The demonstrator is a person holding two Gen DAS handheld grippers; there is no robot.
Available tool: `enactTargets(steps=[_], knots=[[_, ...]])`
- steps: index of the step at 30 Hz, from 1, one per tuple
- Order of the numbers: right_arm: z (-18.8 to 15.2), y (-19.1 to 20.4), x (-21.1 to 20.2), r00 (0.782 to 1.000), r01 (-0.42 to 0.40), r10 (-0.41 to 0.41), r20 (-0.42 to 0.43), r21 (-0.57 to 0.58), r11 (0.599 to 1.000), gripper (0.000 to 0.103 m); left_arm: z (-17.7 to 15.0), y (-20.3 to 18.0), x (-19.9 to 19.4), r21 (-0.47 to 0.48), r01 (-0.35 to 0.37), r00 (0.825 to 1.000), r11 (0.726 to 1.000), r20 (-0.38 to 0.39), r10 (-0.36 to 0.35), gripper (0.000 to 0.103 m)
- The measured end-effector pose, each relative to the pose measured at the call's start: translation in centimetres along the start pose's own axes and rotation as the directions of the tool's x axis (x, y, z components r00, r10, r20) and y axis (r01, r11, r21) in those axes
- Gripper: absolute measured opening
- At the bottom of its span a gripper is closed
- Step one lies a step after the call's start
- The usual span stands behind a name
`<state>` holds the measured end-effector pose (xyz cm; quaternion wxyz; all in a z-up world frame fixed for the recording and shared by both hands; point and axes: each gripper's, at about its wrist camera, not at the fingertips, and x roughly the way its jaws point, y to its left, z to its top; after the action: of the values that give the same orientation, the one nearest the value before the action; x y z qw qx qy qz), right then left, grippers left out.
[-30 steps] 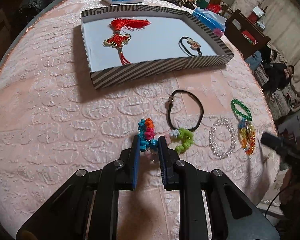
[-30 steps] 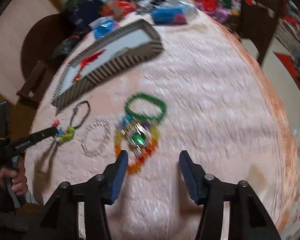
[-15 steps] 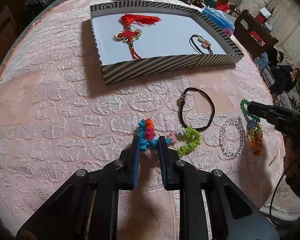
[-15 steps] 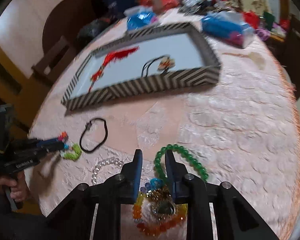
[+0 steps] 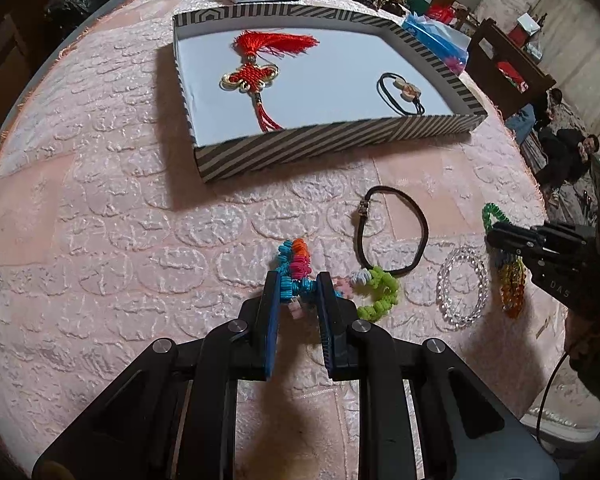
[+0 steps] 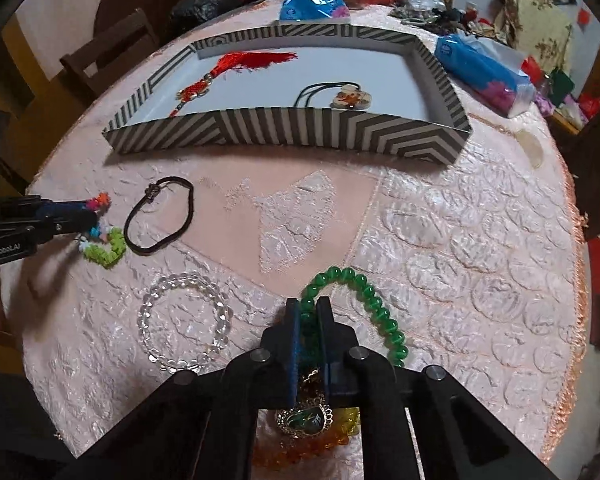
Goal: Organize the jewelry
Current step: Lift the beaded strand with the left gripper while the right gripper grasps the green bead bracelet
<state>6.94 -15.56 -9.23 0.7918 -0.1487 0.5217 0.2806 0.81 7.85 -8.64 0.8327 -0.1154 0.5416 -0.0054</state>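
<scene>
My left gripper [image 5: 298,280] is shut on a multicoloured knitted bracelet [image 5: 296,258] that lies on the pink tablecloth; its lime-green end [image 5: 379,292] trails to the right. My right gripper [image 6: 307,306] points down at the near edge, its jaws closing, pads pressed on the green bead bracelet [image 6: 373,308]. The striped tray [image 6: 284,128] stands further back. It holds a red tassel knot [image 5: 256,74] and a black cord pendant [image 5: 403,92].
A black cord bracelet [image 6: 160,216], a clear bead bracelet [image 6: 184,324] and an amber bead bracelet with a pendant [image 6: 303,420] lie between the grippers. Blue tissue packs [image 6: 483,68] and clutter sit behind the tray. A person [image 5: 559,152] sits beyond the table's right edge.
My right gripper swung over the bracelets, rolled, and closed from wide open onto the green bead bracelet. My left gripper stayed shut on the knitted bracelet.
</scene>
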Motion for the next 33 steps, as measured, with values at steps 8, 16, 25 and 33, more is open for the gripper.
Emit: enactTargets(steps=[8, 16, 25, 33], knots=[[-0.9, -3.3, -4.8, 0.986, -0.100, 0.061, 0.156, 0.251, 0.963, 0.007, 0.8, 0.0, -1.9, -0.001, 0.020, 0.999, 1.000, 0.035, -0.020, 0.016], [-3.2, -5.2, -10.2, 0.942, -0.255, 0.123, 0.313, 0.425, 0.869, 0.007, 1.7, -1.5, -4.7, 0.031, 0.047, 0.997, 0.998, 0.064, -0.049, 0.016], [-4.1, -3.8, -12.1, 0.953, -0.205, 0.071, 0.296, 0.452, 0.868, 0.007, 1.8, -2.7, -6.4, 0.074, 0.041, 0.995, 0.996, 0.086, -0.048, 0.016], [-4.3, -1.9, -11.4, 0.978, -0.092, 0.006, 0.207, 0.410, 0.907, 0.007, 1.9, -3.2, -6.5, 0.079, -0.013, 0.997, 0.997, 0.074, 0.007, 0.016]])
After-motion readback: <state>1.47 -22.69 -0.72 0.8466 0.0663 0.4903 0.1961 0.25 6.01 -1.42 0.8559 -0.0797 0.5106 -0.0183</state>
